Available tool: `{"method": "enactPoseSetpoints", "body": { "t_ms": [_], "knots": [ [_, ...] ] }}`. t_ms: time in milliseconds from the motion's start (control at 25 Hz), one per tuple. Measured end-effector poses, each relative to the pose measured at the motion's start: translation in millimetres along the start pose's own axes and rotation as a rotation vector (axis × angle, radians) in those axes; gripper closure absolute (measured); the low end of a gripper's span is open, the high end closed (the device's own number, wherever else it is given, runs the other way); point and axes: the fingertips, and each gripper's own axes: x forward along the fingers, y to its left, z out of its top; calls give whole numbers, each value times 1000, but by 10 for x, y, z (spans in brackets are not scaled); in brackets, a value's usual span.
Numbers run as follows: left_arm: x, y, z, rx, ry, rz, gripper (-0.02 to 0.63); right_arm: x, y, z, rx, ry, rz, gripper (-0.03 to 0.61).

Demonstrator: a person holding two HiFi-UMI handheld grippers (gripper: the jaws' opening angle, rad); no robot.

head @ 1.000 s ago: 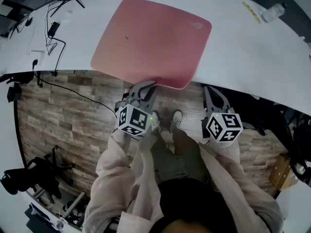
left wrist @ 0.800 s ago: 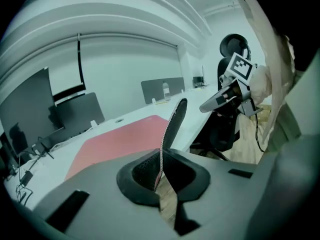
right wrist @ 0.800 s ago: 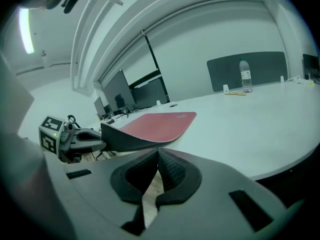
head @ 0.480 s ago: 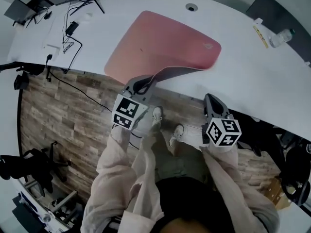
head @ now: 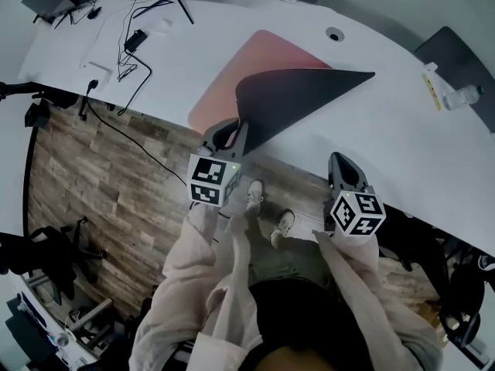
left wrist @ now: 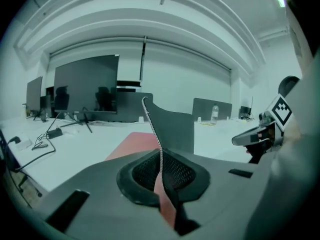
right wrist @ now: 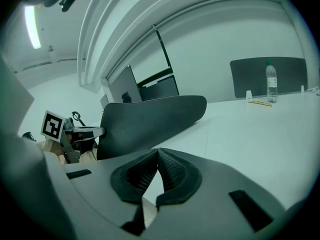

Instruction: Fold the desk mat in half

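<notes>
The desk mat is pink on top (head: 232,79) and dark underneath (head: 298,91); it lies on the white table (head: 402,137). Its near part is raised and curled over, so the dark underside shows. My left gripper (head: 232,131) is shut on the mat's near edge by the table's front rim. In the left gripper view the mat's stitched edge (left wrist: 160,159) runs up from between the closed jaws. My right gripper (head: 339,162) hangs off the table's front edge to the right, shut with nothing in it. In the right gripper view (right wrist: 157,156) the raised mat (right wrist: 150,121) stands ahead on the left.
Cables and a plug (head: 124,49) lie at the table's far left near a monitor stand (head: 186,6). A water bottle (head: 464,95) and a yellow strip (head: 430,79) are at the far right. A cable hole (head: 334,33) sits behind the mat. Wood floor (head: 93,176) lies below.
The left gripper has lifted the mat's near edge up and away from the table rim; the mat went from flat pink to curled with its dark underside showing. The right gripper stayed shut, empty.
</notes>
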Motion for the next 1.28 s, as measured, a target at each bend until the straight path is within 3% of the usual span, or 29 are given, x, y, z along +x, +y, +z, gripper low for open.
{"method": "enactPoseSetpoints", "body": {
  "t_ms": [240,440,600,880,1280],
  "knots": [
    [-150,495,-263,-117,10,153,574,285,213,-33,-34,50,49,565],
    [-301,825,-745,-228,100,268,574,452,358,-77,-66,91,86,565],
    [-331,800,-1051,-293,142,266,574,548,503,-89,-87,108,118,565],
    [-320,863,-1171,-465,94,255,553,631,688,-144,-104,123,150,565],
    [-428,817,-1144,-547,45,247,506,704,888,-141,-128,130,198,565]
  ]
}}
